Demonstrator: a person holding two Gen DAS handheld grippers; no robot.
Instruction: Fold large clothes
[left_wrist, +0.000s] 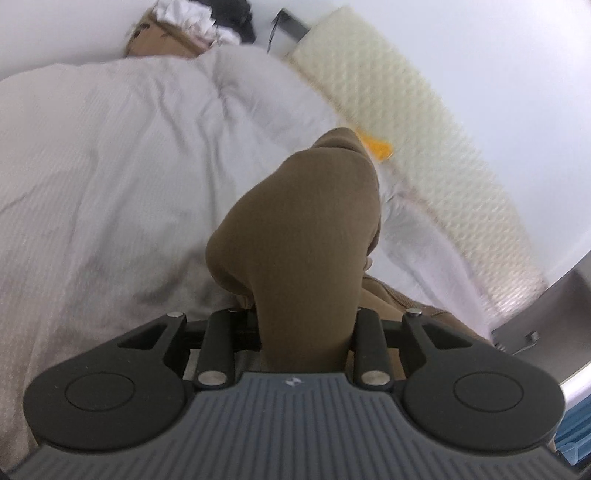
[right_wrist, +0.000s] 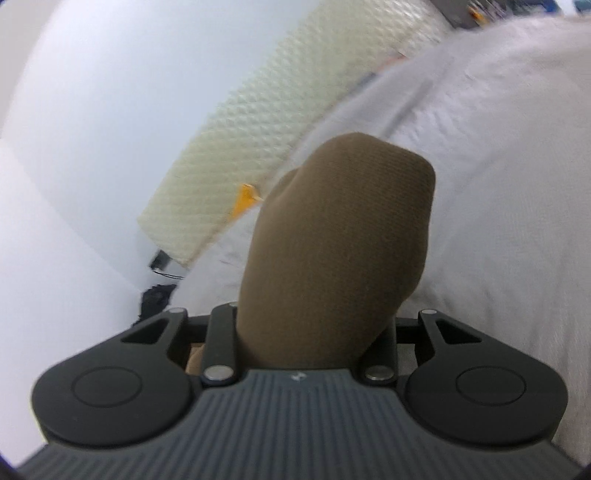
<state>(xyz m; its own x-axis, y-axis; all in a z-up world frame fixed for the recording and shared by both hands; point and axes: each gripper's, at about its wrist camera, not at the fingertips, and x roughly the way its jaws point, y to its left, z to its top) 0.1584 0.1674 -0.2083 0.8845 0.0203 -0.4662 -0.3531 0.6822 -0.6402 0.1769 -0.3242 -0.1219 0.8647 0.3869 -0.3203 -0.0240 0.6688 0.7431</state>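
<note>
A brown knit garment (left_wrist: 306, 236) is bunched up over my left gripper (left_wrist: 308, 317), which is shut on it; the fabric hides the fingertips. It hangs above a bed covered with a white sheet (left_wrist: 110, 166). In the right wrist view the same brown garment (right_wrist: 332, 240) drapes over my right gripper (right_wrist: 317, 321), which is also shut on it, fingertips hidden. Both grippers hold the cloth lifted above the white sheet (right_wrist: 498, 184).
A cream textured mattress pad (left_wrist: 406, 110) leans along the white wall behind the bed, also in the right wrist view (right_wrist: 251, 140). A yellow tag (left_wrist: 376, 146) lies by it. A cardboard box with clothes (left_wrist: 173, 33) stands at the far end. A metal frame (left_wrist: 554, 317) is at right.
</note>
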